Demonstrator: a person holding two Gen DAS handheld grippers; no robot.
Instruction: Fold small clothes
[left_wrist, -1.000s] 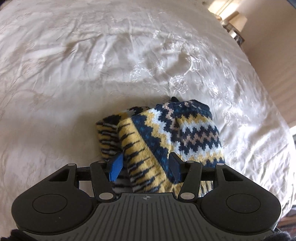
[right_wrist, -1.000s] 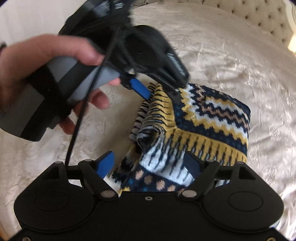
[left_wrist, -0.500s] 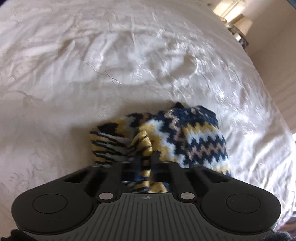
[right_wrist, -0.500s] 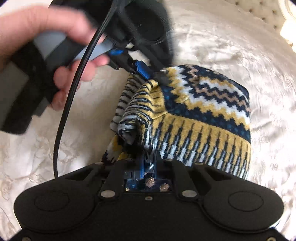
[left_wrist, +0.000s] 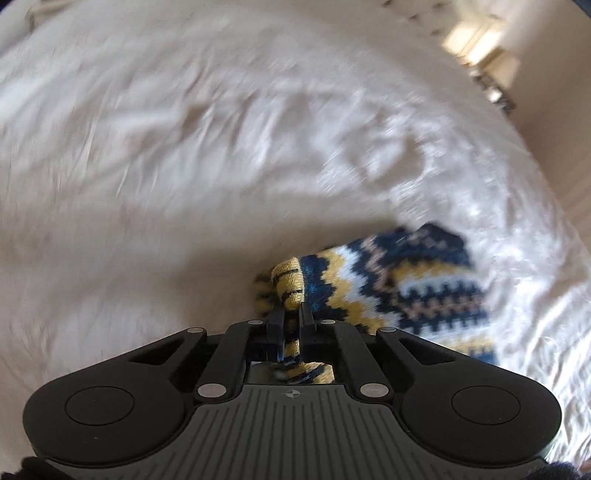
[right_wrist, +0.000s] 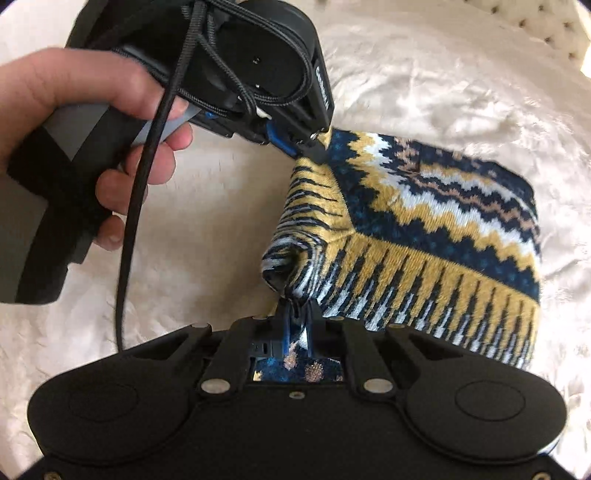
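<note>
Item: knitted garment, patterned in navy, mustard, white and tan zigzag bands, is lying bunched on the cream bedspread, with one edge being lifted off it at two points.

Left gripper: jaws are pressing nearly together, pinching a mustard-striped fold at the garment's far corner. In the right wrist view the same gripper is sitting at the top-left corner of the garment, with a bare hand wrapping its grey handle and a black cable hanging beside the garment.

Right gripper: jaws are closing tightly on the gathered near edge of the garment.

Surface: the embossed, satiny bedspread is wrinkling around the garment. A tufted headboard is showing well beyond the garment; a blurred lamp-lit stand is standing far from it beside a pale wall.
</note>
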